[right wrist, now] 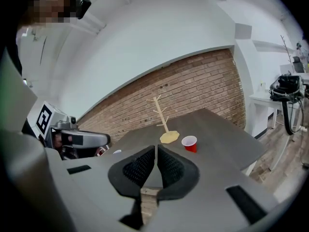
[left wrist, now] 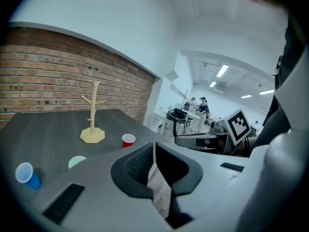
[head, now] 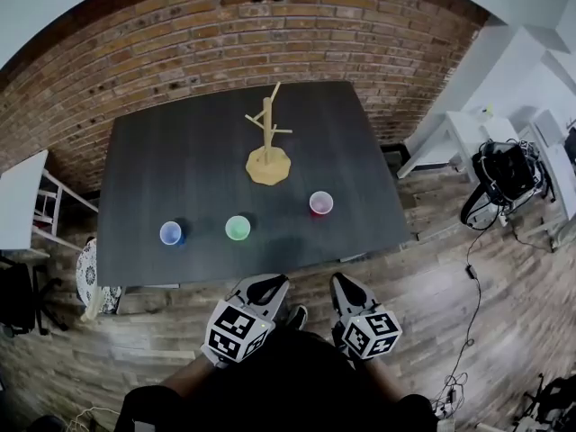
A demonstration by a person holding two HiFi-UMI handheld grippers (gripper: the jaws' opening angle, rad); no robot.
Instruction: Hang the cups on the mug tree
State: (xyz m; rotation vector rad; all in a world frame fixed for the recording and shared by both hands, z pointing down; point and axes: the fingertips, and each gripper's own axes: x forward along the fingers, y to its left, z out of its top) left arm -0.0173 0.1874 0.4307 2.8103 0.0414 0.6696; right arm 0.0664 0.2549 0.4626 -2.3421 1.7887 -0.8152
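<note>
Left gripper: pressed together, pinched nothing; held short of the near edge of the table, over the wood floor; marker cube toward the person.

Right gripper: likewise pressed together, empty; kept beside the left gripper, apart from it, aimed at the same table edge.

Green cup: stood upright, mouth up, on the near part of the dark table, closest ahead of the left gripper.

Blue cup: stood upright to the left of the green cup, apart from it.

Red cup: stood upright to the right of the green cup, a little farther back, nearest of the three to the tree's base, not touching it.

Wooden mug tree: stood upright on its flat base near the middle of the table, beyond the cups; pegs bare.

Brick wall: ran behind the far table edge.

White shelving: seen to the right, well apart from the table.
</note>
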